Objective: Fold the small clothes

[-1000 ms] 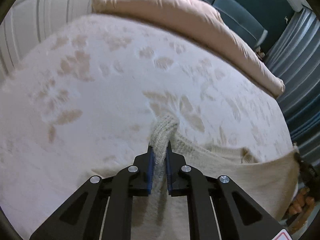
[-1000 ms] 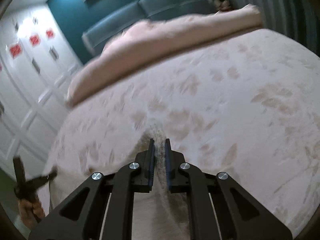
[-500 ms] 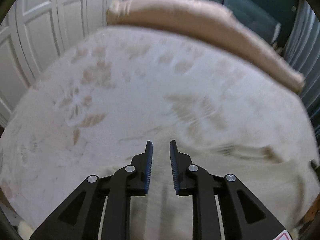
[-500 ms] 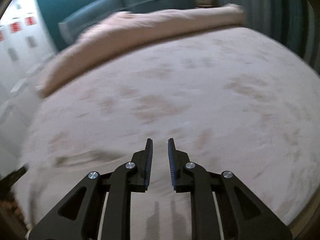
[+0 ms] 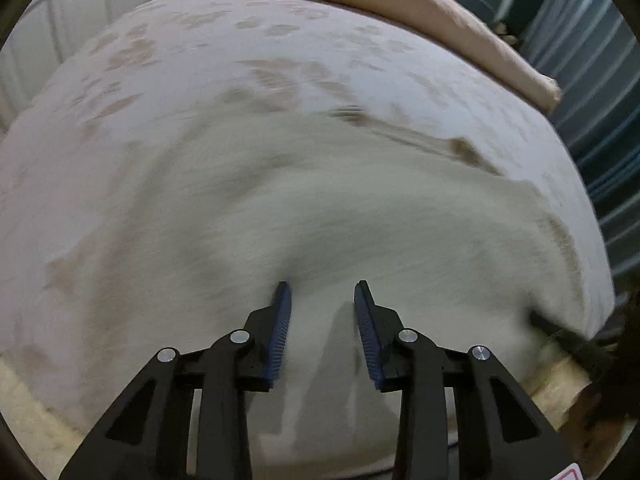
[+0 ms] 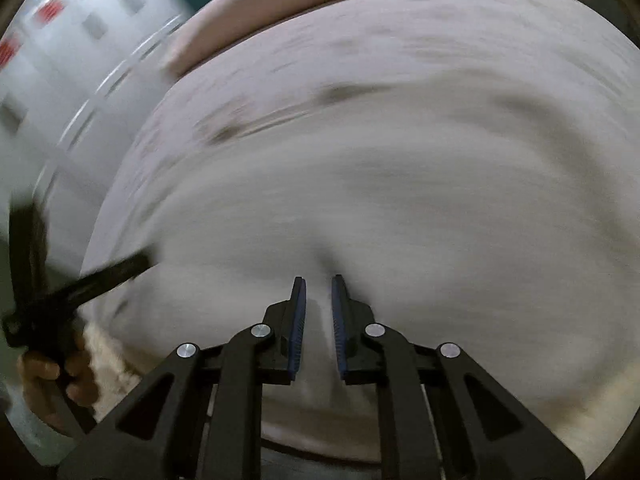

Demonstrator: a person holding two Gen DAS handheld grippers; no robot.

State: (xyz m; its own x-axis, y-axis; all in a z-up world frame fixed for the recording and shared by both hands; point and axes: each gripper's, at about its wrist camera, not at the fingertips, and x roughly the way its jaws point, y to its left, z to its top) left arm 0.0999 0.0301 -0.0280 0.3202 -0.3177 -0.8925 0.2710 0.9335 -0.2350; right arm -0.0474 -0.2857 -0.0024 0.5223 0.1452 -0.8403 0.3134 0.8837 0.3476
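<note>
My left tongs (image 5: 322, 288) and right tongs (image 6: 319, 280) both hover with jaws apart and empty over the near edge of the bed (image 5: 168, 128), where the blurred cream garment (image 5: 400, 216) lies flat, apparently released for its next fold.

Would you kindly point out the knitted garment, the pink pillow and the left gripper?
garment (image 5: 360, 216): left wrist view, middle of the blurred cream knit.
pillow (image 5: 440, 12): left wrist view, its top.
left gripper (image 5: 322, 292): left wrist view, between the open fingertips.
</note>
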